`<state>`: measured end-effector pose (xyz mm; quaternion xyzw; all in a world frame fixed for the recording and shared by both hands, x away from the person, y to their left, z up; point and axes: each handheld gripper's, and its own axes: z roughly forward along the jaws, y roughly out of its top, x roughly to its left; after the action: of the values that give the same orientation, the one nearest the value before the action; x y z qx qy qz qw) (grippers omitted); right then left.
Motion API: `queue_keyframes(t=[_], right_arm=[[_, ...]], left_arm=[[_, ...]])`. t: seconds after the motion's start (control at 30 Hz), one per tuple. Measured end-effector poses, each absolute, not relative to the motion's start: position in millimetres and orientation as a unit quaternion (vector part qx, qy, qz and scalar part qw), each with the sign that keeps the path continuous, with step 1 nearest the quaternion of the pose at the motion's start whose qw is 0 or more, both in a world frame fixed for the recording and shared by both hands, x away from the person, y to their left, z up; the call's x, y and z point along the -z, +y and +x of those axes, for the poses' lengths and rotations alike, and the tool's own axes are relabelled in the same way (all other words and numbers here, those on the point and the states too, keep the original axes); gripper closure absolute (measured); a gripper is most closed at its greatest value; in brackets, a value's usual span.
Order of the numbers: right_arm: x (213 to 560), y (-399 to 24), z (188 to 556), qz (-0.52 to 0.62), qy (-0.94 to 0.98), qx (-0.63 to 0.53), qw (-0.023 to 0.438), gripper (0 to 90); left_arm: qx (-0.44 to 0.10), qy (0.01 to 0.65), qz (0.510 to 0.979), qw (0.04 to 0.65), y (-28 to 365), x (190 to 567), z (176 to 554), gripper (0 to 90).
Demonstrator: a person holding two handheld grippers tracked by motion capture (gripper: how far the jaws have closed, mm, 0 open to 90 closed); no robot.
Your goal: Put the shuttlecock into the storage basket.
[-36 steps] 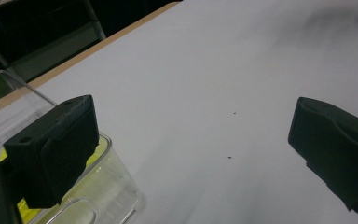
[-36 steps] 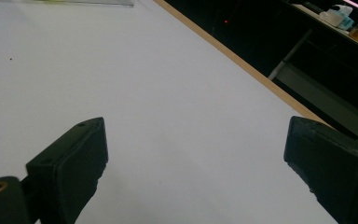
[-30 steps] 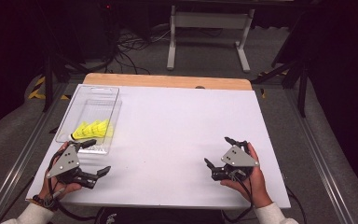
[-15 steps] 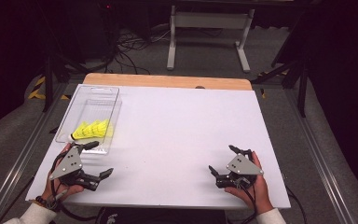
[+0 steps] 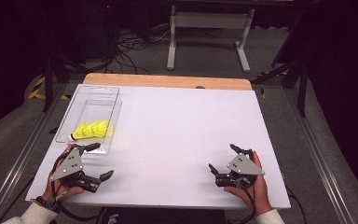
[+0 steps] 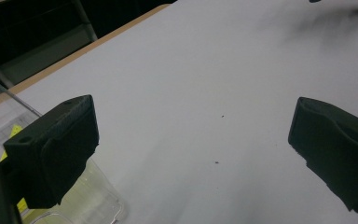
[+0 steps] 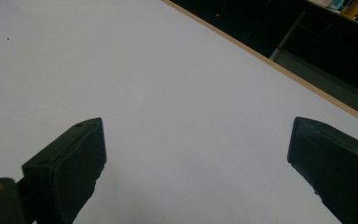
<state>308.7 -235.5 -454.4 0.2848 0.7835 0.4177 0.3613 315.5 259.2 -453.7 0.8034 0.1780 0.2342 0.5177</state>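
Toward the near left corner of the white surface, a clear plastic tray is seen, and yellow shuttlecocks lie on their sides in its near end, clustered together. They are judged to be very light and easily crushed: the feathered skirts would bend or split under a firm squeeze, while the rounded cork ends are stiffer and would bear a grip better. A hold is best taken at the cork end or low on the skirt, with gentle pressure, since so light a thing may also roll or be flicked aside by a jaw.

The left gripper is held just beside the tray's near end, with one jaw reaching to the tray's rim and the other well away over the bare surface; its jaws stand wide apart and nothing is held between them. The shuttlecocks lie just beyond and slightly to the left of it, inside the tray wall. The right gripper is held well apart from the tray, near the right front of the surface, its jaws likewise spread wide and empty.
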Motion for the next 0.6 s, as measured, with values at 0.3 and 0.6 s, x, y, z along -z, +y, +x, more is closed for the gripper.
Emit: queue_keyframes(t=[0.3, 0.6], right_arm=[[453, -222, 309, 0.272, 0.783, -0.424, 0.366, 5.7], [453, -221, 308, 0.272, 0.78, -0.425, 0.369, 6.0]], left_arm=[[-0.229, 0.179, 0.807, 0.513, 257, 455, 316, 2.6], [-0.226, 0.181, 0.811, 0.509, 257, 456, 318, 2.8]])
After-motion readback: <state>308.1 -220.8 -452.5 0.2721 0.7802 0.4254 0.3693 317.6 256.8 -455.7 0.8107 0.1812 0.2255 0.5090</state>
